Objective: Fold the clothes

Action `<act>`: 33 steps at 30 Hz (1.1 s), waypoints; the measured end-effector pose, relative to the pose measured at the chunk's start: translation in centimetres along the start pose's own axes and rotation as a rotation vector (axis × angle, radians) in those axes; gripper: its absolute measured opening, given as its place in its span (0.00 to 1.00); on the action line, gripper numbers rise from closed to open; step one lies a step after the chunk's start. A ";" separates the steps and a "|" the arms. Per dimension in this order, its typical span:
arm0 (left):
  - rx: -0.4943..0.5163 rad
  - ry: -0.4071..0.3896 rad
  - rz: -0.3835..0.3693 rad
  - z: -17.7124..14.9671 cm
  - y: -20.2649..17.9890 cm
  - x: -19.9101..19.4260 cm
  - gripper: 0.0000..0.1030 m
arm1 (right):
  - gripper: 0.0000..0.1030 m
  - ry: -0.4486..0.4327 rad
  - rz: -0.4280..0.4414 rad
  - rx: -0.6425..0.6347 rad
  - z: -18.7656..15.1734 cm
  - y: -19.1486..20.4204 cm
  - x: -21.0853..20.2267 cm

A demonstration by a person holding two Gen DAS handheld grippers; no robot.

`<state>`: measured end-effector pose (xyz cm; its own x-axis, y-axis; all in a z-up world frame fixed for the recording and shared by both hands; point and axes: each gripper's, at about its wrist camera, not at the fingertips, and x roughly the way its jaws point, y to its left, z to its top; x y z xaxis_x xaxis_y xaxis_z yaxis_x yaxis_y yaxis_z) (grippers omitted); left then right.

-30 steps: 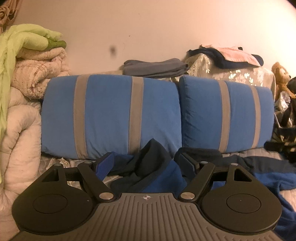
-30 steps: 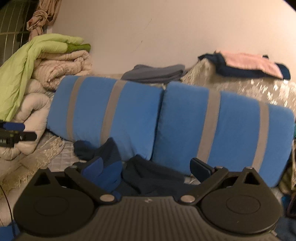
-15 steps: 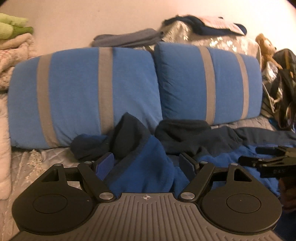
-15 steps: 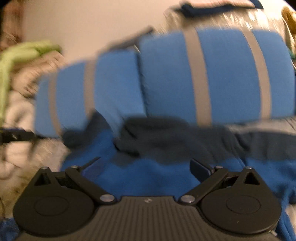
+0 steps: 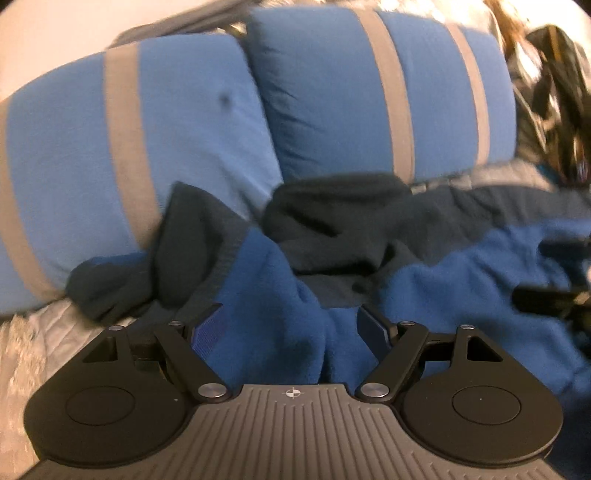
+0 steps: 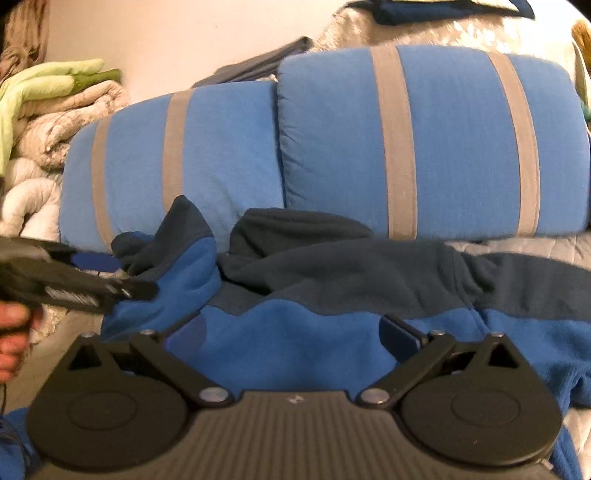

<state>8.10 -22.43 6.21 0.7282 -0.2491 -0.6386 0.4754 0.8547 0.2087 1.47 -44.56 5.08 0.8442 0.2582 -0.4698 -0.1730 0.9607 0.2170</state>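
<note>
A crumpled fleece garment, bright blue (image 5: 443, 295) (image 6: 295, 343) with dark navy upper parts (image 5: 332, 229) (image 6: 351, 266), lies on the bed in front of two cushions. My left gripper (image 5: 290, 325) hovers low over its left side, a raised blue fold lying between the open fingers with the pads off it. Over the garment's middle my right gripper (image 6: 291, 334) is open too, holding nothing. The left gripper (image 6: 118, 290) also shows from the side in the right wrist view, with a hand (image 6: 11, 332) behind it. The right gripper is a dark blur at the left wrist view's right edge.
Two blue cushions with grey stripes (image 6: 424, 147) (image 5: 129, 147) stand right behind the garment. Folded blankets (image 6: 55, 110) are stacked at the left. Folded clothes (image 6: 443, 7) lie on a ledge above the cushions, and a dark bag (image 5: 554, 92) sits at the right. Pale quilted bedding (image 5: 37, 332) surrounds the garment.
Both grippers have sunk toward the garment, which now fills the lower views. The left one kept closing in on the blue fold; the right one settled in the last half second. Jaws unchanged.
</note>
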 end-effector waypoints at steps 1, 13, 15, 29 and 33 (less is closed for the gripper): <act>0.022 0.006 0.011 -0.2 -0.4 0.8 0.75 | 0.99 0.007 0.004 0.022 0.0 -0.4 0.1; 0.009 0.041 0.110 -0.6 -0.8 2.3 0.15 | 0.99 0.012 0.007 0.156 0.7 -2.5 0.7; -0.001 0.038 0.103 -1.0 -0.3 0.9 0.13 | 0.99 0.002 0.008 0.155 0.8 -2.4 0.6; -0.014 0.011 0.302 -6.4 5.0 -8.6 0.10 | 0.99 0.019 0.009 0.161 0.5 -2.5 0.8; -0.062 0.050 0.367 -8.3 6.9 -10.1 0.10 | 0.99 0.030 0.019 0.169 0.4 -2.6 0.9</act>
<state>-0.11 -10.24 7.93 0.8189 0.0996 -0.5652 0.1556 0.9094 0.3857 2.85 -46.91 4.45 0.8258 0.2815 -0.4886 -0.0988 0.9253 0.3662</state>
